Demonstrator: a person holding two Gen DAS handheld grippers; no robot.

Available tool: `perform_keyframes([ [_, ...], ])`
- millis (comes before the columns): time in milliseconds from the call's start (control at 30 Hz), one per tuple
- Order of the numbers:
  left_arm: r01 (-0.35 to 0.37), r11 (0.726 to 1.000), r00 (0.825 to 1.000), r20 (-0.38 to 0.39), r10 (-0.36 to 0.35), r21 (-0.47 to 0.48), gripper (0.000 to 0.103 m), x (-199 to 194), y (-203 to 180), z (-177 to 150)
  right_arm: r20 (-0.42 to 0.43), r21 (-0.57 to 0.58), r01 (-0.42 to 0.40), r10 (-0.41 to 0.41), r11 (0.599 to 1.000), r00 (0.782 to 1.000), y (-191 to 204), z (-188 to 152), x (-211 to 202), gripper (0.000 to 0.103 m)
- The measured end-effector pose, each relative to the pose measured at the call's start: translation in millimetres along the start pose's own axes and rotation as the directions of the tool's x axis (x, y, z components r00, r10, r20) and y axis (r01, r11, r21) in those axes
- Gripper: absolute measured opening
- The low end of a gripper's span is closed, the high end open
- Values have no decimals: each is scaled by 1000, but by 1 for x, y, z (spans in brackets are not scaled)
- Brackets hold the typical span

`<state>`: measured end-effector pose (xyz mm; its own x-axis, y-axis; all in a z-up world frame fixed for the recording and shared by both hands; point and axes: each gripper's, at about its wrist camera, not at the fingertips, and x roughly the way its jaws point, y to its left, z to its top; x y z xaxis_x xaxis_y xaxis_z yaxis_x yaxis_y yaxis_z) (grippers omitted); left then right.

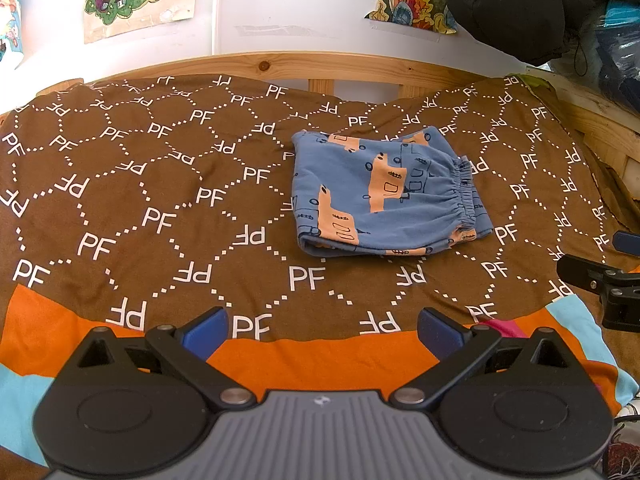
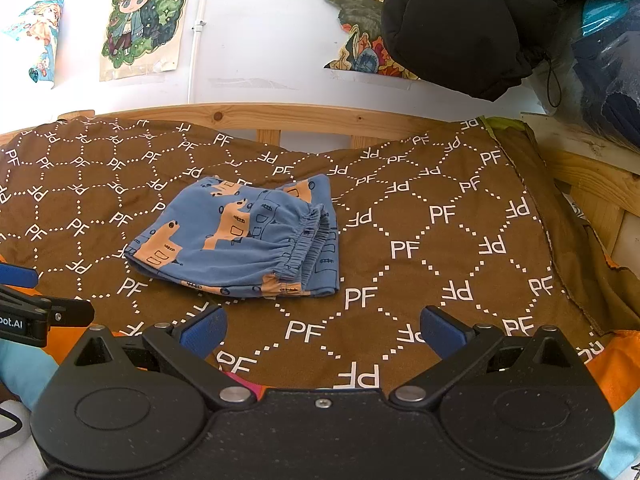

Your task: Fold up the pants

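A: Pants [image 1: 384, 196] lie as a small folded bundle on the brown bedspread [image 1: 160, 184], toward the headboard [image 1: 360, 66] edge of the bed, waistband at the right.

B: Jaws?

A: Left gripper [image 1: 322, 332] and right gripper [image 2: 323, 330] both spread wide, holding nothing, near the bed's front edge, apart from the pants.

B: Step?

A: Folding looks finished. Next, probably only smoothing or withdrawing.
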<state>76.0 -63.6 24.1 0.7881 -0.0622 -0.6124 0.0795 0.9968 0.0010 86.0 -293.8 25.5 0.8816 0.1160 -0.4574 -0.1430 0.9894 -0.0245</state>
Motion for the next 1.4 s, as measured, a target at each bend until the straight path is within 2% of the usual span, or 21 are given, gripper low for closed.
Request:
perform_keyframes([
  [200,17,1000,1000,-7,-17,-26,103,-2,1,1,0,0,0,0,1000,1000,0,0,0,102],
  [367,-42,997,999,-37,40,-64,103,-2,3,5,-1,0,-1,1,1000,1000,0,0,0,102],
  [500,-59,996,997,-53,55,-70,103,-2,4,7,0,1,0,0,1000,1000,0,0,0,102],
  [1400,-51,997,998,-48,48,-54,103,-3,0,7,-3,1,0,0,1000,1000,0,-1,0,102],
])
